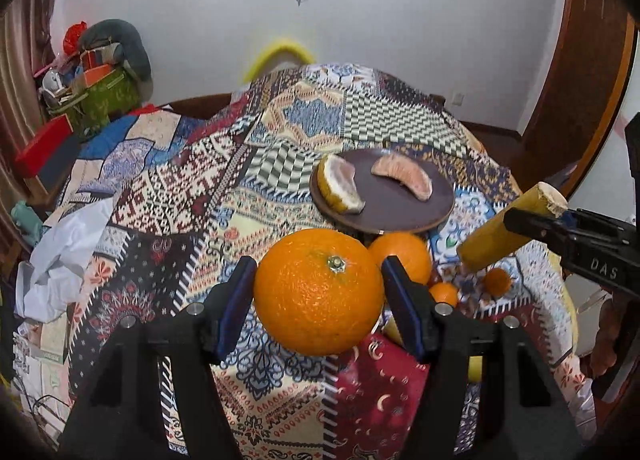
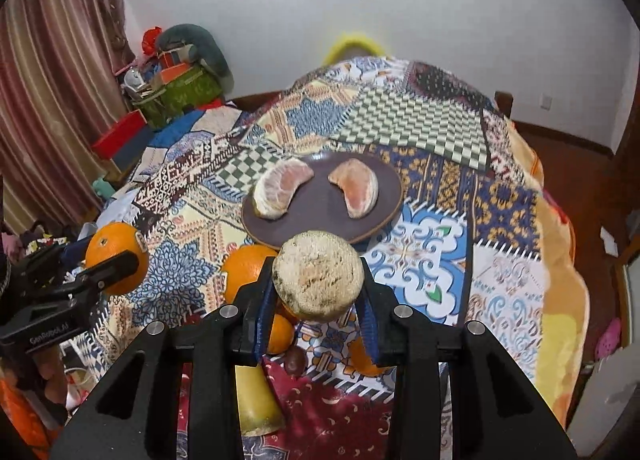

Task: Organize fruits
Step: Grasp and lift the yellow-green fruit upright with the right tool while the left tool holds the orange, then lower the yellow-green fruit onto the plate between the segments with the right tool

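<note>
My left gripper (image 1: 319, 292) is shut on a large orange (image 1: 319, 291) and holds it above the patterned tablecloth; it also shows in the right wrist view (image 2: 116, 258). My right gripper (image 2: 318, 280) is shut on a yellow cut stalk piece (image 2: 318, 275), seen end-on, and from the side in the left wrist view (image 1: 510, 227). A dark round plate (image 1: 396, 211) (image 2: 320, 215) holds two pomelo wedges (image 1: 340, 187) (image 1: 404, 175). A second orange (image 1: 402, 256) (image 2: 244, 270) lies below the plate, with small tangerines (image 1: 444, 294) (image 1: 497, 281) near it.
Another yellow stalk piece (image 2: 258, 400) and a small dark round fruit (image 2: 295, 360) lie on the cloth under my right gripper. Crumpled white paper (image 1: 64, 260) sits at the table's left edge. Boxes and a green bag (image 1: 100, 99) stand beyond the table at left.
</note>
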Action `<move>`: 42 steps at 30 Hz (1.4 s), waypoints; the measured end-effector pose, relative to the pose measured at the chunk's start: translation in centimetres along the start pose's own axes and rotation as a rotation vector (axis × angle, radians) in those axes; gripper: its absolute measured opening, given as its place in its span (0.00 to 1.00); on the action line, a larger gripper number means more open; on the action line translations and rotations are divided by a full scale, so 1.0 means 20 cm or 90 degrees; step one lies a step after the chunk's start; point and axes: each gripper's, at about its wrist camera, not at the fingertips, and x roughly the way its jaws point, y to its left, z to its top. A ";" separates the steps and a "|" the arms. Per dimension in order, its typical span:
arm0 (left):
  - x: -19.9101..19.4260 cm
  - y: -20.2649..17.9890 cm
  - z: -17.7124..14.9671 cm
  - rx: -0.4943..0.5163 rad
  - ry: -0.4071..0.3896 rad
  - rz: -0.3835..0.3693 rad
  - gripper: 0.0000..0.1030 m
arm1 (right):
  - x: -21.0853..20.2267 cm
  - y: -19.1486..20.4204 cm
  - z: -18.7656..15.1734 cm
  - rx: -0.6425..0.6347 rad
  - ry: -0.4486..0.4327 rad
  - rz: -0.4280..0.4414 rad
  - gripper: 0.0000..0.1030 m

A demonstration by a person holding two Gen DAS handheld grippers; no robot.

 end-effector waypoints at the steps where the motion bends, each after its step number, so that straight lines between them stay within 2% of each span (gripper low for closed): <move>1: 0.00 0.00 0.01 0.000 -0.003 0.000 0.62 | -0.01 0.00 0.01 -0.005 -0.005 -0.003 0.32; 10: 0.03 -0.04 0.15 -0.001 -0.027 -0.009 0.62 | -0.06 0.01 0.10 -0.021 -0.043 -0.007 0.32; 17: 0.09 -0.07 0.24 0.001 -0.034 -0.020 0.62 | -0.04 -0.01 0.15 -0.026 -0.051 -0.007 0.32; 42: 0.46 -0.05 0.42 -0.003 -0.016 -0.025 0.62 | 0.32 -0.05 0.29 -0.068 0.008 0.005 0.32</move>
